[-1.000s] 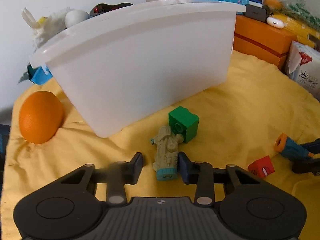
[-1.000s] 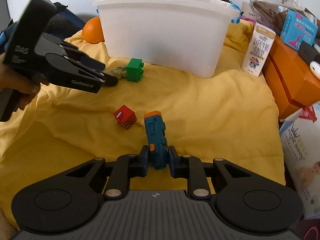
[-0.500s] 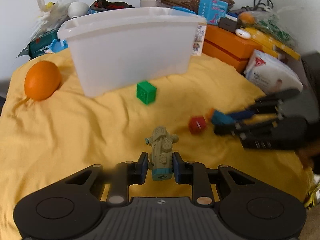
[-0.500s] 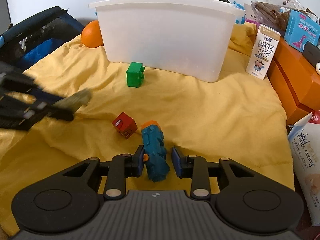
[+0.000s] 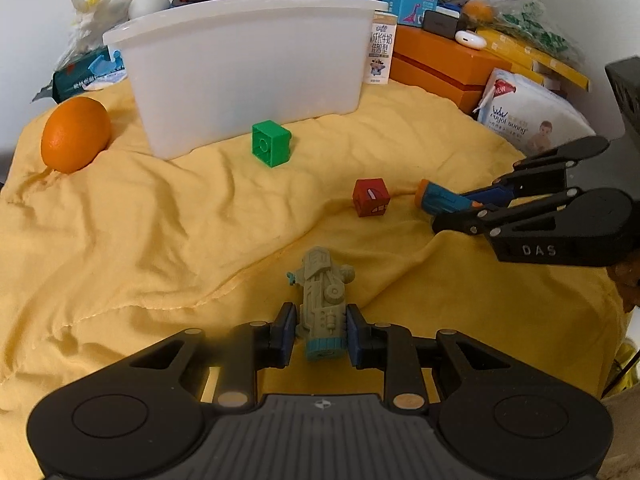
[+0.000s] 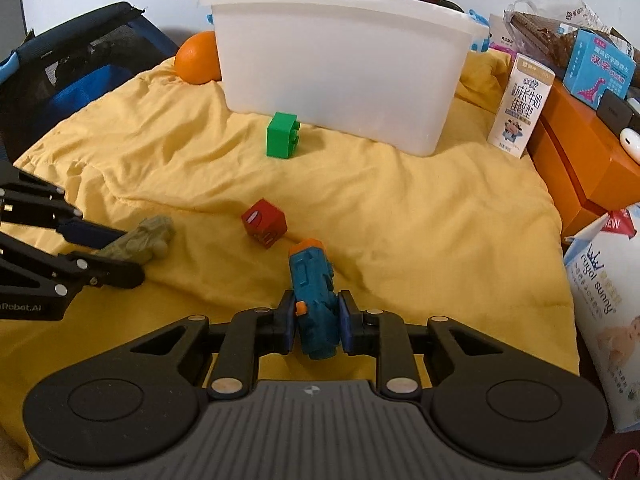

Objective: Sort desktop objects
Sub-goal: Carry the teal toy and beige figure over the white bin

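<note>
My left gripper (image 5: pixel 319 330) clamping the grey-green toy (image 5: pixel 323 304), carried back from the white bin (image 5: pixel 248 68), my right gripper (image 6: pixel 315 326) closing on the blue toy (image 6: pixel 314 300)

"DAS" on right tool (image 5: pixel 444 204); "Robot.AI" on left tool (image 6: pixel 132 256); "nuqol sunny", "NEW" on white pack (image 6: pixel 604 304).
</note>
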A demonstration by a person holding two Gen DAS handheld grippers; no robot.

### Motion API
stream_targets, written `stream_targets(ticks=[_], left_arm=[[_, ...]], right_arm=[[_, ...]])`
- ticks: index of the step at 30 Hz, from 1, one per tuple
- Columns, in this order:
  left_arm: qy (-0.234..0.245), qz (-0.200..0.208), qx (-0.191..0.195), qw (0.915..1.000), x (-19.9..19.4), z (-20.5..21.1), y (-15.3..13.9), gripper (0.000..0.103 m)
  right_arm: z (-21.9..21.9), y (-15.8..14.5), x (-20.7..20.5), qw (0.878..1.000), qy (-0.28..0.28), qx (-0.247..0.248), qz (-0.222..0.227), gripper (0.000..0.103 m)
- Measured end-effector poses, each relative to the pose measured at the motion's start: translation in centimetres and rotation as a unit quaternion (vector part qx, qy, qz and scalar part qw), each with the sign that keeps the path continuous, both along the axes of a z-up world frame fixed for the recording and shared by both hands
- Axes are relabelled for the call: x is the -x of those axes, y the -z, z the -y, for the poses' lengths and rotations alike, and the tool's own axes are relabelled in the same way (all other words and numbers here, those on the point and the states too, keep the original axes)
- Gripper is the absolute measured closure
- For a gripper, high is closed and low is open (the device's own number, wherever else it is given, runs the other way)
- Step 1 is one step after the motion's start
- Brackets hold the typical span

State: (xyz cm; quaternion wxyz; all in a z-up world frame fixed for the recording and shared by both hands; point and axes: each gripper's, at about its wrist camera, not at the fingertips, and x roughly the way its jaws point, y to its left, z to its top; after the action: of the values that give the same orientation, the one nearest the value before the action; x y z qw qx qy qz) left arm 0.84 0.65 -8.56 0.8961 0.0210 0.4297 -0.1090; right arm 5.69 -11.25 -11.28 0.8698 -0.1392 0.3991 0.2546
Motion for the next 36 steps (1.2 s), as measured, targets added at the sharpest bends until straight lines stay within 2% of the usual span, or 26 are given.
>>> stream_targets(ticks=[3,9,17,21,24,28,36], left_arm=[[0.001,0.014,0.006,0.9999,0.0,-0.2,-1.1,0.074],[0.012,0.096,-0.009,0.9953,-0.9,-0.1,-6.9,0.074],[0.030,0.194,-0.029,0.9802,-6.0,-1.0,-14.9,0.074],[0.029,0.228,-0.057,0.9715,-9.4,-1.1,-17.2,0.074],[0.014,0.238,-0.066,0.9690,-11.8,-1.8,-17.8,0.074],[-0.009,0.229,-0.076,0.9704,-15.0,-3.0,-17.4,0.074],[-0.032,0.191,-0.116,0.9741,-19.4,-4.9,-14.6,0.074]], right_arm=[[-0.1,-0.4,0.0,1.000,0.002,0.002,0.001,0.079],[0.5,-3.6,-0.4,0.999,0.010,-0.007,0.042,0.079],[-0.1,-10.3,-2.8,0.991,-0.004,-0.035,0.133,0.079],[-1.0,-13.0,-5.5,0.985,-0.007,-0.048,0.168,0.079],[-1.9,-14.3,-7.9,0.981,-0.003,-0.055,0.187,0.079],[-2.8,-15.3,-10.9,0.979,0.007,-0.063,0.196,0.079],[-3.9,-14.2,-15.9,0.984,0.029,-0.064,0.161,0.078]])
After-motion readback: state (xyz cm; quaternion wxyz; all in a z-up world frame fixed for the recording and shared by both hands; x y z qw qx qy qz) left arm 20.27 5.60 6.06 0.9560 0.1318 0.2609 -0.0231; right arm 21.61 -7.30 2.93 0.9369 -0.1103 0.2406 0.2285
